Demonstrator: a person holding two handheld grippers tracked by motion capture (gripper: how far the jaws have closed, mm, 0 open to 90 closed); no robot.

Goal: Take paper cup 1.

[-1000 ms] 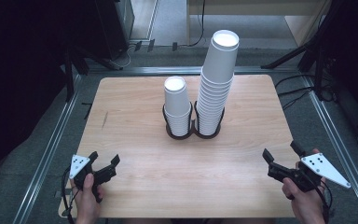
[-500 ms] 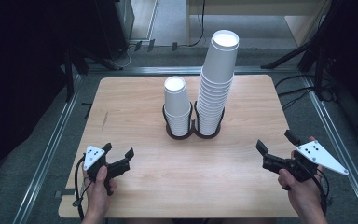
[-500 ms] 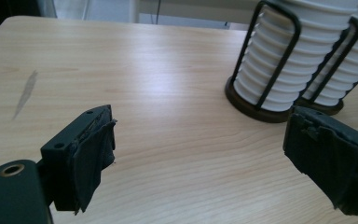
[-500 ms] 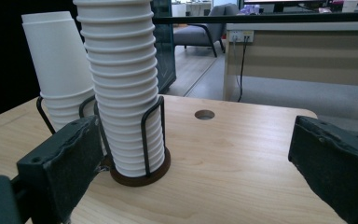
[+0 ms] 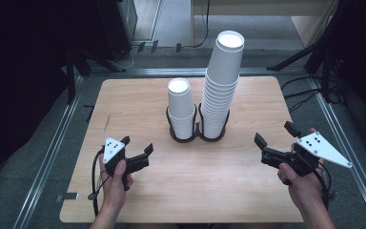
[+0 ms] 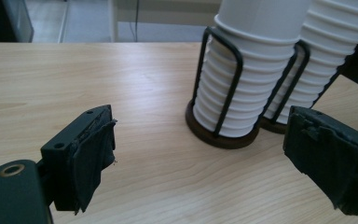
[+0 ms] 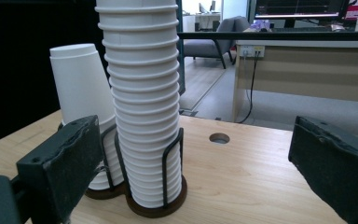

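Observation:
Two stacks of upturned white paper cups stand in a black wire double holder at the table's middle. The short stack is on the left, the tall stack on the right. My left gripper is in front of and to the left of the holder, open and empty, pointing at the short stack. My right gripper is held at the front right, apart from the cups. Its jaws have just been opening, stand wide with nothing between them, and frame the tall stack.
The wooden table has a round cable hole near its far right corner. Metal rails run along the floor on both sides. Dark stands and cables lie beyond the far edge. An office desk is in the background.
Both hands have risen and come forward from the table's front edge. The left gripper has moved right toward the holder. The right gripper has moved left and its jaws stand wider.

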